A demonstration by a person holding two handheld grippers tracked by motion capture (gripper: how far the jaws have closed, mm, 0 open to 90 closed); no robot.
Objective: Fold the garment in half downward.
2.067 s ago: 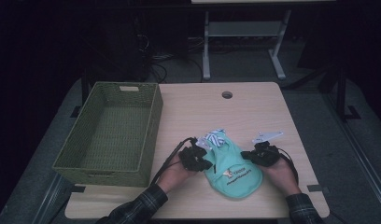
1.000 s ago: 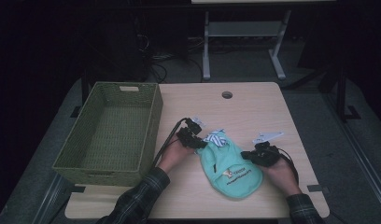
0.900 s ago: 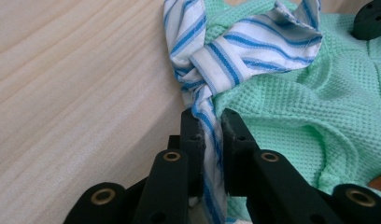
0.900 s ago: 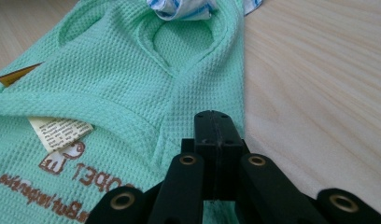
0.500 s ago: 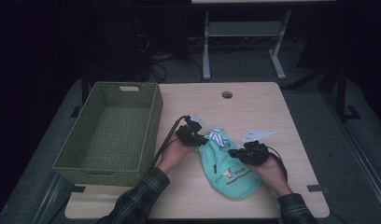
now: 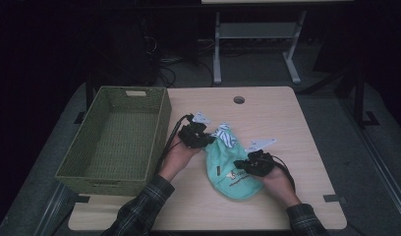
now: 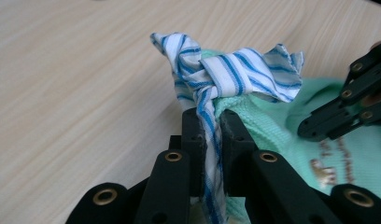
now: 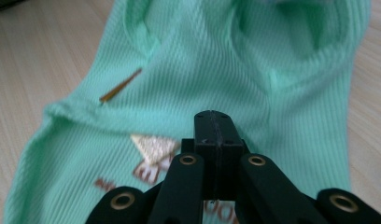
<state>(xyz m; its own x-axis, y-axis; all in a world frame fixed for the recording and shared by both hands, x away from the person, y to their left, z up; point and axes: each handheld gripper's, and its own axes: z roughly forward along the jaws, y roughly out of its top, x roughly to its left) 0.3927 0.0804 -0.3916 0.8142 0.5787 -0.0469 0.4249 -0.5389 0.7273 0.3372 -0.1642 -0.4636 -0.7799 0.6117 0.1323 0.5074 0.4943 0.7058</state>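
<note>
Folding the small green shirt (image 6: 231,167) looks like the job here; the shirt lies flat on the table (image 6: 306,128), right of the woven basket (image 6: 115,140). The left gripper (image 7: 210,122) pinches the striped blue-and-white bow (image 7: 235,74) at the collar, with a bit of green cloth beside it. The right gripper (image 8: 214,125) is closed tight, and its tip presses down on the shirt's front. Next, the left one should probably carry the collar end over toward the hem, while the right one holds the cloth flat.

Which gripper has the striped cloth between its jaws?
The left gripper: blue-and-white striped cloth runs between its jaws. The right gripper is shut over the green garment.
</note>
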